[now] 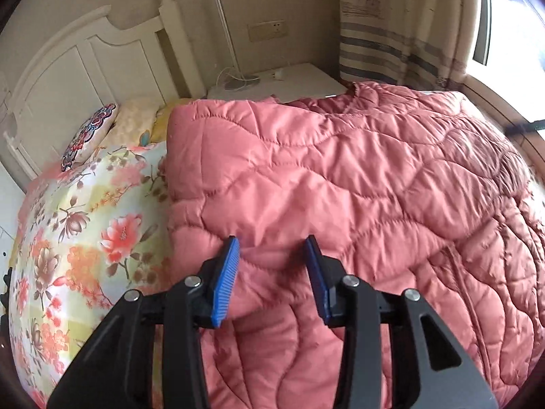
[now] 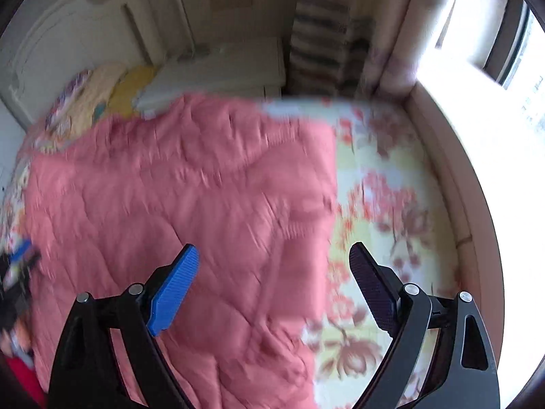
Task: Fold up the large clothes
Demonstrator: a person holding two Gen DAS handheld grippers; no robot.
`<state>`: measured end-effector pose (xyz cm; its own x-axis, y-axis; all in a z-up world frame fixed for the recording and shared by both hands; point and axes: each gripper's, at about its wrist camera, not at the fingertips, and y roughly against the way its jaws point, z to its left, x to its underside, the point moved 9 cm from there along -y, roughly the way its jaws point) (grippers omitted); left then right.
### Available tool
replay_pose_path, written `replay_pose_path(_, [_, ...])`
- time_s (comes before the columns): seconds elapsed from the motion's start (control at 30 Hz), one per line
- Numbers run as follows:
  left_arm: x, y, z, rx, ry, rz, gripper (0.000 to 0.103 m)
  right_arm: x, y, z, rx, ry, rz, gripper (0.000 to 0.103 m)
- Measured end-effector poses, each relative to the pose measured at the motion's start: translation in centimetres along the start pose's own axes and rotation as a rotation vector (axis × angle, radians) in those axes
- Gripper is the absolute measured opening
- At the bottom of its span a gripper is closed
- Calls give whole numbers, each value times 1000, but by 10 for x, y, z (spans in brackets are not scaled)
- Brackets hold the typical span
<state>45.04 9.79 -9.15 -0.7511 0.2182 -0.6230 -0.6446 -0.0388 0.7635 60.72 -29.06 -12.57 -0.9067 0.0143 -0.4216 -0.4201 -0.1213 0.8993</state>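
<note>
A large pink quilted comforter [image 1: 340,177] lies folded on the bed over a floral sheet [image 1: 78,238]. My left gripper [image 1: 272,248] is at its near left corner, blue pads part open with a fold of the quilt between them; I cannot tell if they pinch it. In the blurred right wrist view the comforter [image 2: 190,211] covers the left and middle of the bed, with the floral sheet [image 2: 385,211] bare to its right. My right gripper [image 2: 272,255] is wide open above the quilt's right edge, holding nothing.
A white headboard [image 1: 85,64] and pillows [image 1: 92,129] are at the far left. A white nightstand [image 1: 293,81] with a lamp stands behind the bed. A striped curtain [image 1: 391,27] and a bright window [image 2: 494,51] are at the right.
</note>
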Motion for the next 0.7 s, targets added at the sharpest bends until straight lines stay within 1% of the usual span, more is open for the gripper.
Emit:
replay_pose_path(0.03, [2, -2, 0, -5, 10, 12, 40, 7, -3, -3, -13, -6, 19, 87])
replay_pose_path(0.1, [0, -14, 8, 0, 58, 41, 40, 9, -4, -9, -1, -20, 5, 87])
replay_pose_path(0.13, [0, -18, 14, 5, 86, 52, 40, 4, -1, -12, -1, -32, -25, 87])
replay_pose_path(0.17, [-2, -20, 19, 4, 116, 54, 40, 0, 5, -9, -19, -39, -61, 87])
replay_pose_path(0.23, [-4, -26, 29, -12, 161, 68, 40, -9, 21, 1, -30, -6, -115, 86])
replay_pose_path(0.27, [-4, -30, 33, -21, 177, 81, 40, -15, 29, 21, -10, 63, -155, 85])
replay_pose_path(0.3, [-4, -37, 35, -30, 202, 110, 40, -19, 31, 38, 3, 120, -166, 84])
replay_pose_path(0.33, [-3, -42, 36, -30, 216, 123, 40, -21, 30, 53, -4, 162, -171, 83])
replay_pose_path(0.4, [-5, -46, 37, -24, 226, 118, 40, -7, 27, 95, -77, 264, -149, 81])
replay_pose_path(0.43, [-5, -47, 38, -23, 230, 114, 40, -5, 22, 108, -53, 310, -156, 76])
replay_pose_path(0.47, [-6, -48, 38, -19, 241, 111, 41, -7, 15, 111, 5, 338, -160, 75])
replay_pose_path(0.5, [-6, -49, 39, -16, 253, 114, 41, -12, 5, 110, 98, 366, -161, 75])
replay_pose_path(0.53, [-5, -51, 40, -14, 269, 122, 41, -22, -6, 107, 191, 376, -167, 72])
replay_pose_path(0.67, [-7, -53, 44, 4, 324, 125, 41, -42, -41, 97, 248, 357, -140, 71])
replay_pose_path(0.7, [-8, -53, 44, 16, 330, 126, 41, -46, -48, 95, 242, 341, -137, 71])
